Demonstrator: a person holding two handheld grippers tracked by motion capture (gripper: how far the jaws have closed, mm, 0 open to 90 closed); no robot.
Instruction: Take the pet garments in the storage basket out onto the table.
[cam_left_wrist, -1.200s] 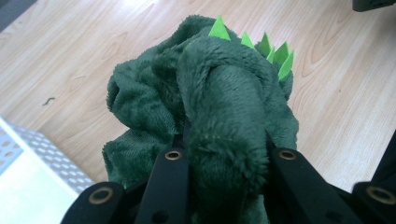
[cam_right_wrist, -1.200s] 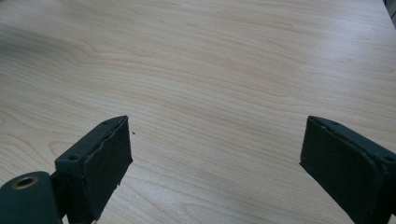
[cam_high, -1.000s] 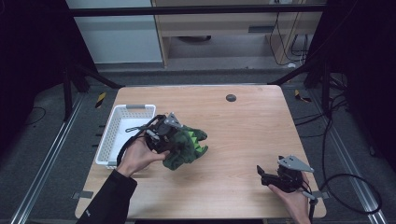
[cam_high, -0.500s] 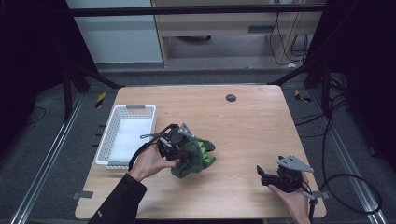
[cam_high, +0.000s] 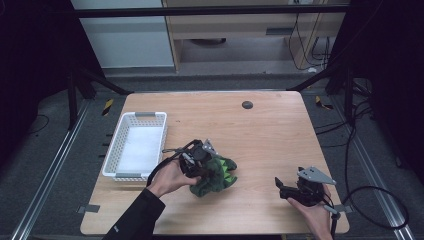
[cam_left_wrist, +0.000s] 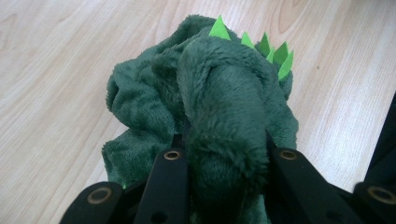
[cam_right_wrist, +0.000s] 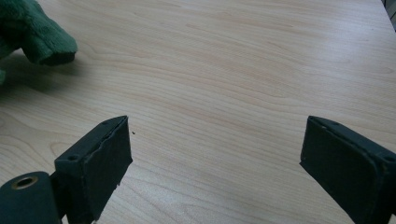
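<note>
A dark green plush toy (cam_high: 216, 176) with bright green spikes rests on the wooden table (cam_high: 270, 130), near its front middle. My left gripper (cam_high: 202, 162) is shut on a thick fold of it; in the left gripper view the two black jaws press on the plush toy (cam_left_wrist: 224, 116) from both sides. My right gripper (cam_high: 281, 189) rests at the front right of the table, jaws wide apart with only bare wood between them (cam_right_wrist: 215, 149). A corner of the plush toy (cam_right_wrist: 32, 32) shows at the top left of the right gripper view.
A white slatted basket (cam_high: 116, 156) stands at the table's left side, its inside bare. A small dark round mark (cam_high: 247, 104) lies near the far edge. Cables trail off the table's right side onto the floor.
My left gripper has carried the plush toy away from the basket, rightward and down onto the table. The right gripper has stayed where it was.
</note>
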